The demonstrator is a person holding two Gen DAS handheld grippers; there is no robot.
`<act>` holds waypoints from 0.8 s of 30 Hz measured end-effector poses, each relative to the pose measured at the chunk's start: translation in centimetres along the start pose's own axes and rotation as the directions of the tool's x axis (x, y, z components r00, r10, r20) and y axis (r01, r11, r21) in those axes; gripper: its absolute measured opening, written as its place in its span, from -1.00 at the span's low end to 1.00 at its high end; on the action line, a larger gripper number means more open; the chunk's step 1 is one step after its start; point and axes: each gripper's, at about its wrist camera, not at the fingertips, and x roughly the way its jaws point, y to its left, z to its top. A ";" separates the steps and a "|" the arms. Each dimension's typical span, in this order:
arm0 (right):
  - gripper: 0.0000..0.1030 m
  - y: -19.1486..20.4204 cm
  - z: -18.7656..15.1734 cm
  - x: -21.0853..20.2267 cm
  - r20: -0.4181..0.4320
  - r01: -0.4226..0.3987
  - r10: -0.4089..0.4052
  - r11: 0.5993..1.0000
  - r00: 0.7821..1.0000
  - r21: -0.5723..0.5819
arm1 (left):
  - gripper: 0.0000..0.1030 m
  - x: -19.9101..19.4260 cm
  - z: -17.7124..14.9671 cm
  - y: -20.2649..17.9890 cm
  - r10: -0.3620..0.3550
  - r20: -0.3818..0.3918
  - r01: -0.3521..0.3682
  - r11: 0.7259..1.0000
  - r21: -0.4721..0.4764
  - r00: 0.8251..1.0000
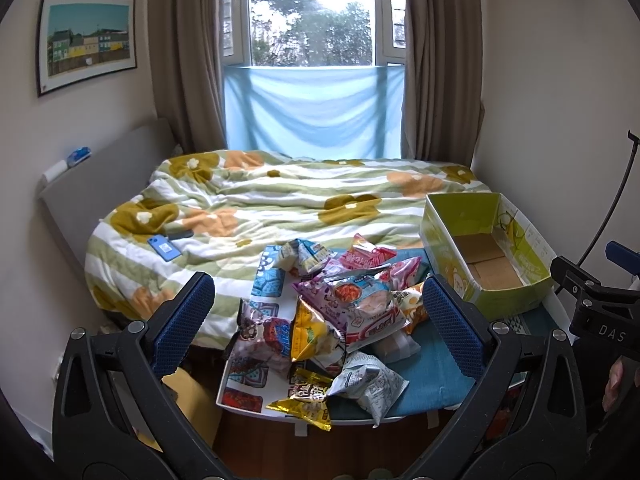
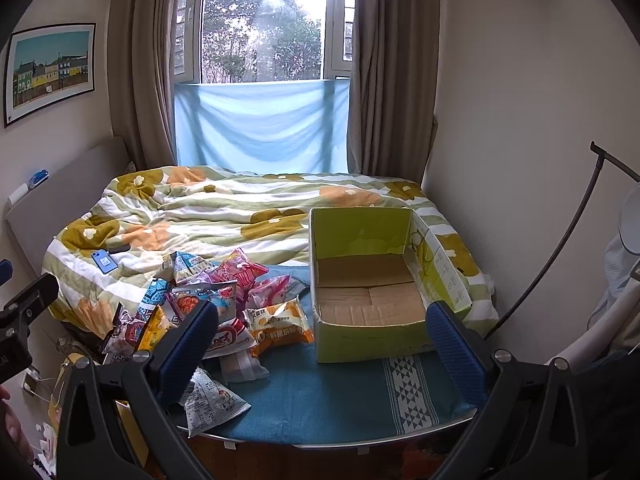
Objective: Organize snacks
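A pile of colourful snack packets [image 1: 340, 312] lies on a small table with a blue cloth [image 1: 436, 376]; the pile also shows in the right wrist view [image 2: 208, 312]. An empty green cardboard box [image 1: 484, 252] stands at the table's right, also seen in the right wrist view [image 2: 372, 284]. My left gripper [image 1: 318, 316] is open and empty, held back from the pile. My right gripper [image 2: 322, 344] is open and empty, in front of the box and an orange packet [image 2: 280, 324].
A bed with a flowered quilt [image 1: 260, 200] lies behind the table, with a blue phone [image 1: 165, 248] on it. A black stand [image 2: 568, 248] leans at the right wall. The right gripper's body [image 1: 600, 308] shows at the left view's right edge.
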 end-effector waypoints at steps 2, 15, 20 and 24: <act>0.99 0.1 0.0 0.0 -0.001 -0.002 0.002 1.000 1.000 -0.004 | 0.99 0.0 0.0 0.1 0.001 0.000 -0.001 1.000 0.002 1.000; 0.99 -0.1 0.3 0.0 -0.001 -0.014 0.014 1.000 1.000 -0.001 | 0.99 0.2 0.2 -0.3 0.008 -0.012 -0.008 1.000 0.002 1.000; 0.99 -0.3 0.3 0.1 -0.001 -0.014 0.014 1.000 1.000 -0.002 | 0.99 0.2 0.3 -0.5 0.009 -0.012 -0.009 1.000 0.004 1.000; 0.99 -0.3 0.2 0.2 -0.005 -0.018 0.018 1.000 1.000 -0.002 | 0.99 0.3 0.3 -0.6 0.010 -0.009 -0.010 1.000 -0.001 1.000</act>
